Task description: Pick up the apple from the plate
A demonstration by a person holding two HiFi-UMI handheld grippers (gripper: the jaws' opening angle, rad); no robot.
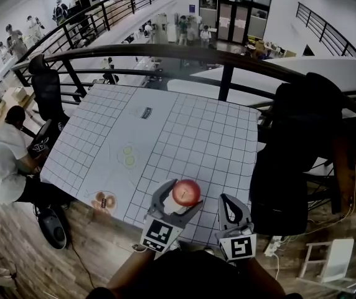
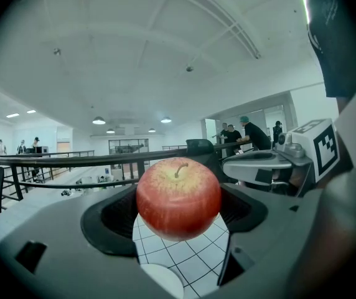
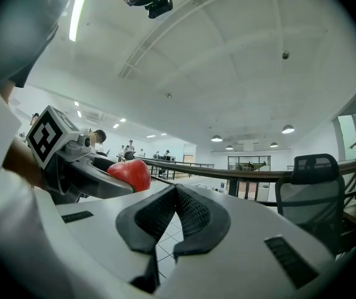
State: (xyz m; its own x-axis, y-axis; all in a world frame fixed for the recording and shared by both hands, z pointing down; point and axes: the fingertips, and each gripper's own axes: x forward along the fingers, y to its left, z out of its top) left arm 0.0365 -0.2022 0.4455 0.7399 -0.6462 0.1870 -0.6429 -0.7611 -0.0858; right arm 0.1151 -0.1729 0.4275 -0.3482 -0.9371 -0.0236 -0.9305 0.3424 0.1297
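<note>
Your left gripper (image 1: 179, 198) is raised above the near edge of the gridded table (image 1: 184, 123), with its jaws pointing forward and tilted up. Its black ribbed pads pinch the apple (image 2: 178, 197) on both sides. The apple is round and glossy red with pale streaks, stem upward, clear of the tabletop. Your right gripper (image 3: 175, 213) sits just beside it, jaws pressed together and empty.
</note>
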